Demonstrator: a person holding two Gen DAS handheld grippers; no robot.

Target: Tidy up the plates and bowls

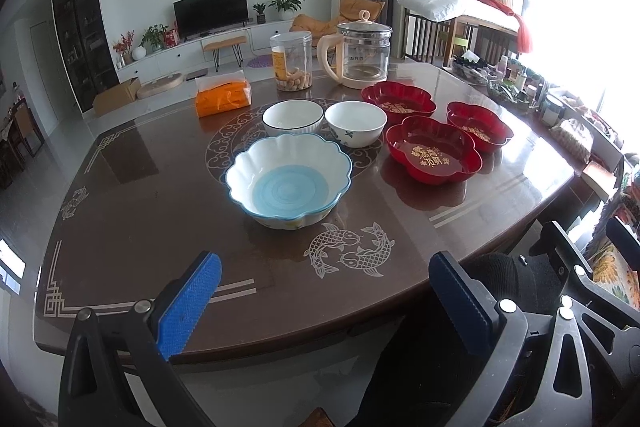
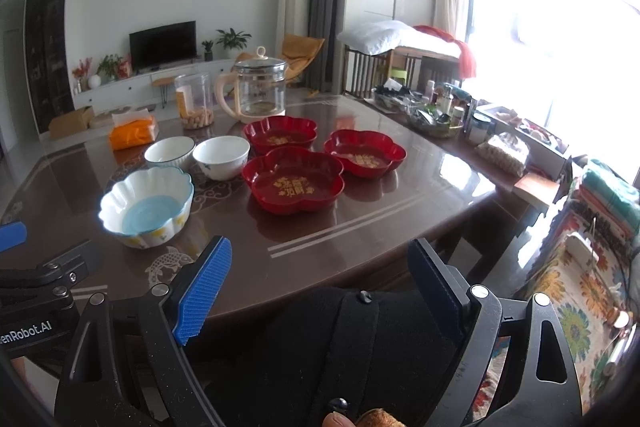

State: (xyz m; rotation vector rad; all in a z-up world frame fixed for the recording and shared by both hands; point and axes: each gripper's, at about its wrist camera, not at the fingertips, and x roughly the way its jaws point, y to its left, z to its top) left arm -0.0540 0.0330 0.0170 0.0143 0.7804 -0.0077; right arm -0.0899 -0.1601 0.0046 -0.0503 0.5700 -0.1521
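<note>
Both grippers hang at the near edge of the table, empty. The left gripper (image 1: 324,301) has its blue pads spread wide, nothing between them, aimed at the scalloped blue-and-white bowl (image 1: 288,179) just ahead; that bowl looks the likely first pick. The right gripper (image 2: 320,291) is splayed too, hovering above a dark sleeve, facing the nearest red dish (image 2: 294,181).

Further out, two small white bowls (image 1: 320,123) sit side by side behind the scalloped one, close but apparently not touching. To their right, three red flower-shaped dishes (image 1: 436,131) cluster in a triangle, so like already sits with like, ready for stacking. At the far side stand a glass kettle (image 1: 360,55), a clear jar (image 1: 291,61) and an orange tissue pack (image 1: 223,97), out of the way. Nothing is stacked yet.
</note>
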